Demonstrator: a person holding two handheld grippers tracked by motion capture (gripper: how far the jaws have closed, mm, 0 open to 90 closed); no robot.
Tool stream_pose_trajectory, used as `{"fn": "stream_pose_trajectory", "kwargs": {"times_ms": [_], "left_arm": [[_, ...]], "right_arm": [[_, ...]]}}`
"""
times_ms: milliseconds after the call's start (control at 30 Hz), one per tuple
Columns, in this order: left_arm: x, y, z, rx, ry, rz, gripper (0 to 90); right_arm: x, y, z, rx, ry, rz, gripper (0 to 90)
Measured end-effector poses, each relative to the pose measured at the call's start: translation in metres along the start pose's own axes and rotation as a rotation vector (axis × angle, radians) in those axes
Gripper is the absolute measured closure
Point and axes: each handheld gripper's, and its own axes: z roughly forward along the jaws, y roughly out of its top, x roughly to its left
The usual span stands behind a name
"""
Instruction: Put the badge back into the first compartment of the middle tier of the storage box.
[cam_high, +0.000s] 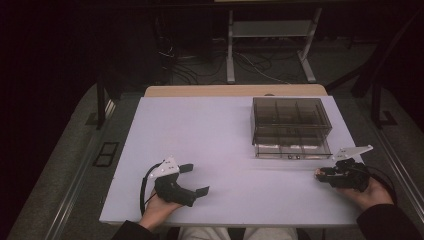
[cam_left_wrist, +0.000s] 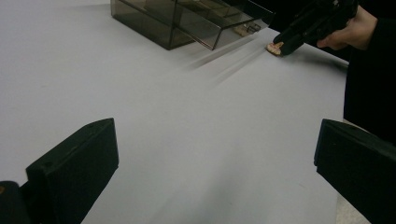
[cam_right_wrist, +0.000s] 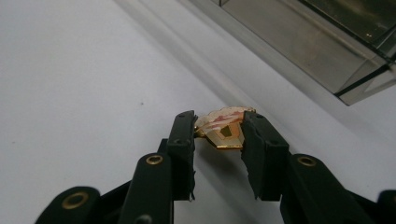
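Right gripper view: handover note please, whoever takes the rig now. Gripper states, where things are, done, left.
Right gripper: shut on a small gold-edged badge, just above the table, in front of the smoked clear organizer box.
Left gripper: open, holding nothing, at the near left.
Done: badge picked up.
Left: probably place it in the box; which compartment, I cannot tell.

We see a small badge (cam_right_wrist: 224, 128), gold-edged with a pale pink and white face, pinched between the two black jaws of the right gripper (cam_right_wrist: 219, 133) just above the white table. It sits tilted, face up, close to the front of the smoky clear box (cam_right_wrist: 299, 42).
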Motion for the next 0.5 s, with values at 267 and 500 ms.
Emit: {"fn": "stream_pose_trajectory", "kwargs": {"times_ms": [267, 500], "left_arm": [[0.000, 0.000, 0.000, 0.000, -0.001, 0.000, 0.0], [0.000, 0.000, 0.000, 0.000, 0.000, 0.000, 0.0]], "right_arm": [[0.001, 0.005, -0.012, -0.020, 0.035, -0.011, 64.7], [0.004, 0.009, -0.020, -0.020, 0.054, -0.026, 64.7]]}}
